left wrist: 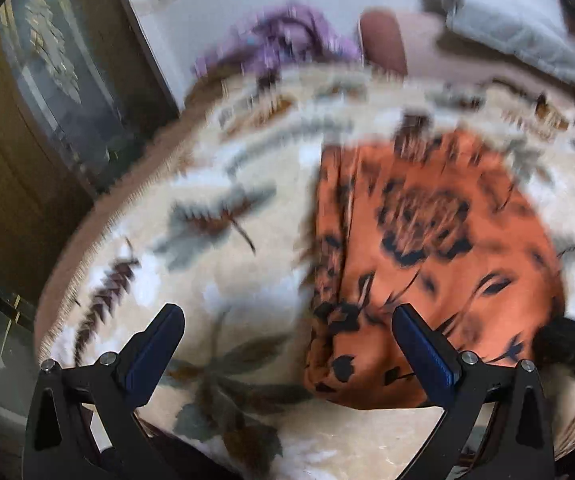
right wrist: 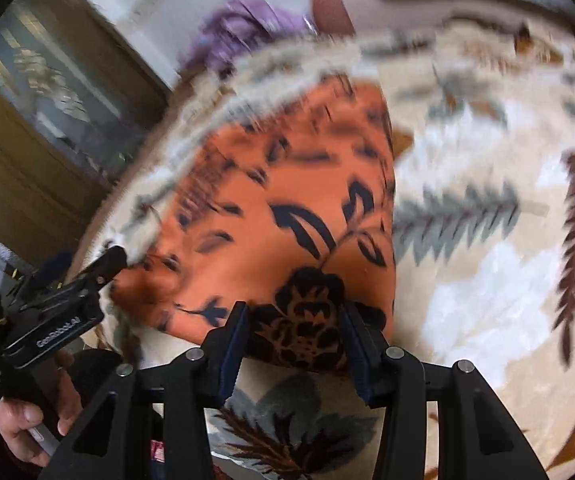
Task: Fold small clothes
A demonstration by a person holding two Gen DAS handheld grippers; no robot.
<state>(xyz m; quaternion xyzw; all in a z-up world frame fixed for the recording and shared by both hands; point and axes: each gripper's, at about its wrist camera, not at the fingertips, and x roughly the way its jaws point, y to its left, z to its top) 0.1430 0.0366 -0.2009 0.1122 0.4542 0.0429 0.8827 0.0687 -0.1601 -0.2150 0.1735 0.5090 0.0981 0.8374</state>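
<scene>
An orange garment with a black flower print point(left wrist: 427, 256) lies folded on a cream blanket with a leaf pattern point(left wrist: 223, 280). My left gripper point(left wrist: 287, 320) is open above the blanket, its right finger over the garment's near left part. It also shows in the right wrist view point(right wrist: 99, 276) at the garment's left edge. My right gripper point(right wrist: 293, 316) is open, its jaws partly apart, over the near edge of the garment point(right wrist: 287, 208). Both views are blurred by motion.
A purple garment point(left wrist: 283, 40) lies bunched at the far edge of the blanket. A grey cushion point(left wrist: 519, 40) lies at the far right. A dark wooden cabinet with glass point(left wrist: 47, 100) stands on the left. The blanket point(right wrist: 487, 280) stretches to the right.
</scene>
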